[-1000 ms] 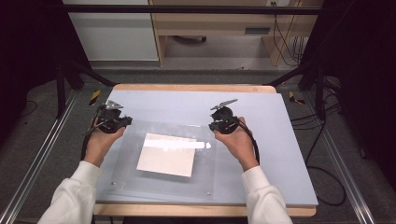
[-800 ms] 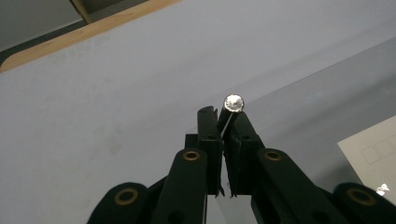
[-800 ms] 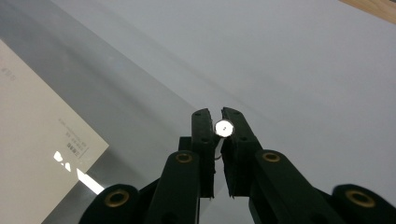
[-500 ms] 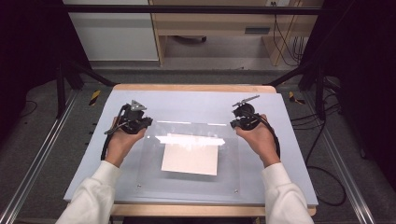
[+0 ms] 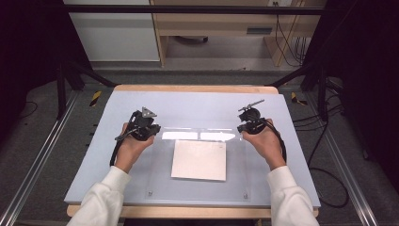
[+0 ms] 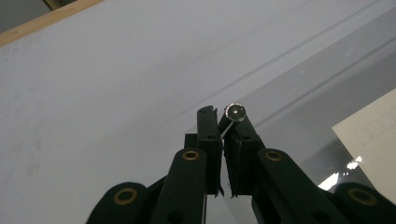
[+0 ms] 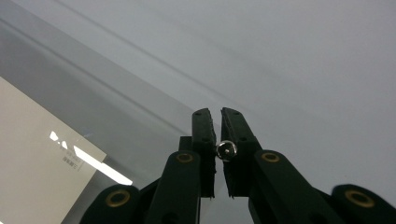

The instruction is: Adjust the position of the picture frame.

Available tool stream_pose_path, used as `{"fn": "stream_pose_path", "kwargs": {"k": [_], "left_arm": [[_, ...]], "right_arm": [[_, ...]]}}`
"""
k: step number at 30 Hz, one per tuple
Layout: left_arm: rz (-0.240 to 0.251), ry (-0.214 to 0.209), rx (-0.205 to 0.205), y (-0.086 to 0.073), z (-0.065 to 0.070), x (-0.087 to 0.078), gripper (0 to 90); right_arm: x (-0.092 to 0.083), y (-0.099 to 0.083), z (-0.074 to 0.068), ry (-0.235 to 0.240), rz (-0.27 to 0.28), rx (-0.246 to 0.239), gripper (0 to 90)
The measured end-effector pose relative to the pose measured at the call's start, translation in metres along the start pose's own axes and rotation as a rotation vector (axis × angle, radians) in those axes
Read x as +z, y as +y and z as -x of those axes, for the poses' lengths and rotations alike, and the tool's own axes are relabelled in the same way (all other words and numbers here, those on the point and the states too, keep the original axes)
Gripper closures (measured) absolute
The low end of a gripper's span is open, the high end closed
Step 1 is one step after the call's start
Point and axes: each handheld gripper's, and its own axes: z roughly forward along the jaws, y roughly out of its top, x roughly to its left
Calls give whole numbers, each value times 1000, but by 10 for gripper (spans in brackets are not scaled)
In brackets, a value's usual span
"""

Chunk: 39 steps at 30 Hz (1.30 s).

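Tracking from the near edge outward. White sleeves enter at the bottom of the high view. Just beyond them lies the near edge of the clear rectangular plastic sheet (image 5: 235, 181), flat on the pale grey-blue table top (image 5: 188, 103).

Change noted: compared with a second ago, the sheet, the cream rectangular paper card (image 5: 198, 159) and both hands sit further to the right in the high view. The card keeps its place against the sheet. Most of the shift falls in the first half of that second, so the slide appears to be ending. Judgement: the sheet is being repositioned toward the table's middle and is close to placed. Whether the card lies on or under the sheet, I cannot tell.

Jaws: the left gripper (image 6: 219, 116) has its jaws pressed almost together, only a thin slit between them, pinching the sheet's far left corner right at a small round silver stud (image 6: 234, 112). The right gripper (image 7: 215, 114) is closed the same way on the far right corner, with its own silver stud (image 7: 227, 150) lodged between the jaws. In the high view both grippers sit at the sheet's far edge, well apart.

Beyond them is bare table, then its light wooden far rim (image 5: 188, 88).
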Motion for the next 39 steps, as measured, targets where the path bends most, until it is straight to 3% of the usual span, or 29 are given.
{"fn": "stream_pose_path", "kwargs": {"k": [15, 20, 24, 31, 39], "left_arm": [[0, -15, -35, -12, -3, 16, 846], [-6, -29, -67, -15, -5, 25, 847], [-23, -26, -58, -17, -6, 28, 847], [-8, -26, -84, -22, -6, 34, 847], [-8, -28, -85, -27, -6, 36, 846]], "right_arm": [[16, -15, -2, -7, 74, 33, 851], [24, -18, -3, -17, 67, 32, 850], [31, -19, -2, -11, 64, 40, 851], [38, -21, 1, 2, 72, 54, 851], [43, -25, 0, 6, 75, 63, 850]]}}
